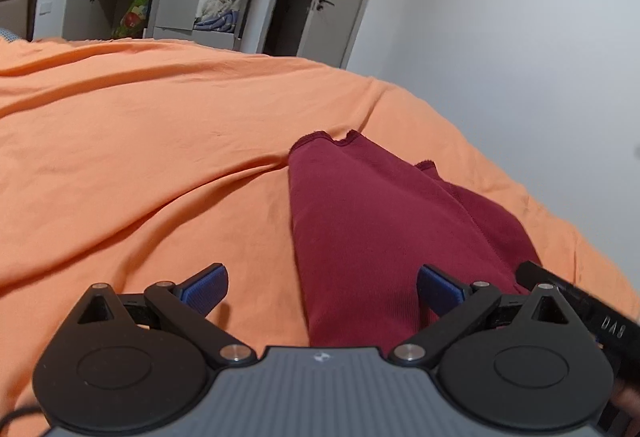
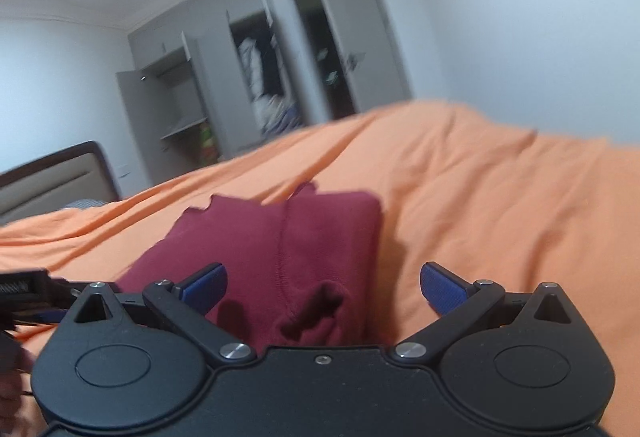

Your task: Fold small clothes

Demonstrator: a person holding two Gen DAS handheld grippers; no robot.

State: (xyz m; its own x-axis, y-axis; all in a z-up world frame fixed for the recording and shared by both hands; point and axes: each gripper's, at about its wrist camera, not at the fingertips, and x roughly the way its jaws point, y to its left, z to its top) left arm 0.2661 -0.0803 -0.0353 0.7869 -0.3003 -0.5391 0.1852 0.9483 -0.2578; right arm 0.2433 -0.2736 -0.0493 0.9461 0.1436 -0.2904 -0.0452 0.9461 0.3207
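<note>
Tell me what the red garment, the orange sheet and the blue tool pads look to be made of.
Red garment: soft matte knit, probably cotton jersey; fine ribbing shows near the camera, with a stitched seam and a wavy raw edge.
Orange sheet: thin matte woven cloth, likely cotton; it lies in long, shallow creases.
Blue pads: ridged, probably rubber or soft plastic, mounted on black plastic fingers; both tools are open.

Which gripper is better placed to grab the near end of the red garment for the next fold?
Probably the right gripper: open, with the garment centred between its fingers.
</note>
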